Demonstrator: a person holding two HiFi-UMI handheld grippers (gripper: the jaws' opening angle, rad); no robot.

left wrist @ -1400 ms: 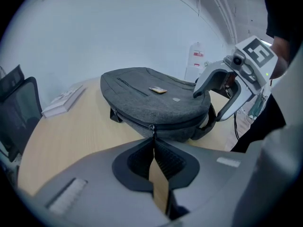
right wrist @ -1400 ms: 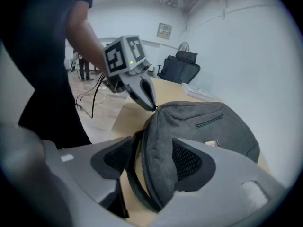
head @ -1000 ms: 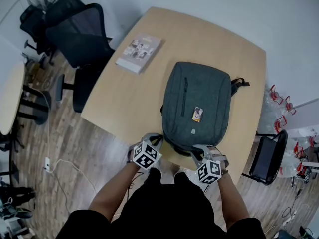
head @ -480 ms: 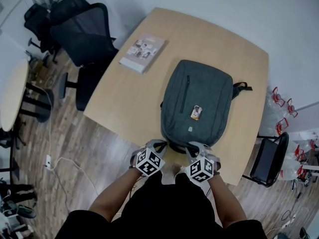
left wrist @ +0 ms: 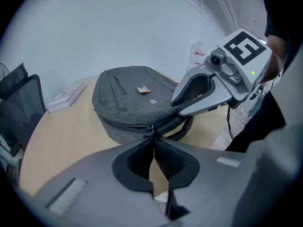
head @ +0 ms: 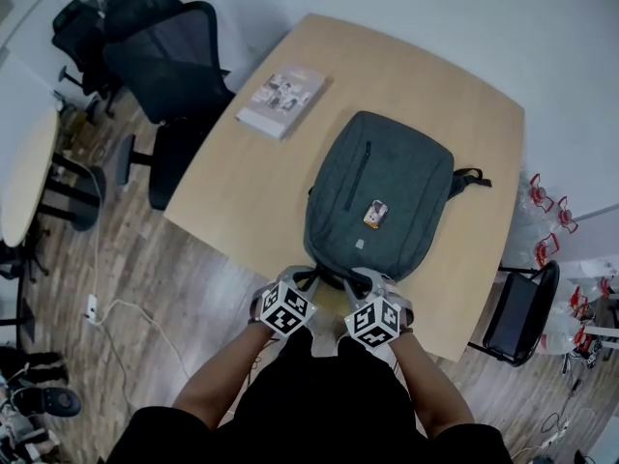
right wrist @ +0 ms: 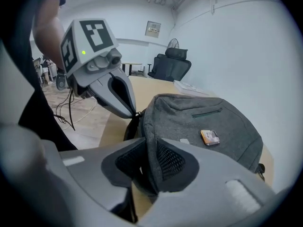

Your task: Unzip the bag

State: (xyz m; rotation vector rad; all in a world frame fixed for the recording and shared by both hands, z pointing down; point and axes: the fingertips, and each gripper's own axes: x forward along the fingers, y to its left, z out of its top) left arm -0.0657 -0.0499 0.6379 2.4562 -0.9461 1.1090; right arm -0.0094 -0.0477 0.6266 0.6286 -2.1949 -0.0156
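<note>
Two tongs clenched: left tongs (left wrist: 152,138) on small dark zipper pull (left wrist: 150,128), right tongs (right wrist: 151,142) pinching soft, limp grey fabric backpack (right wrist: 203,119).

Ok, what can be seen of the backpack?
The backpack is grey heathered fabric, lying flat, front up, on the wooden table. Its front has a zip pocket, a small orange tag and a pale label; a black strap shows at one side. At its near end the left gripper's jaws are shut on the zipper pull; the right gripper's, just eased wider, pinch its fabric.
</note>
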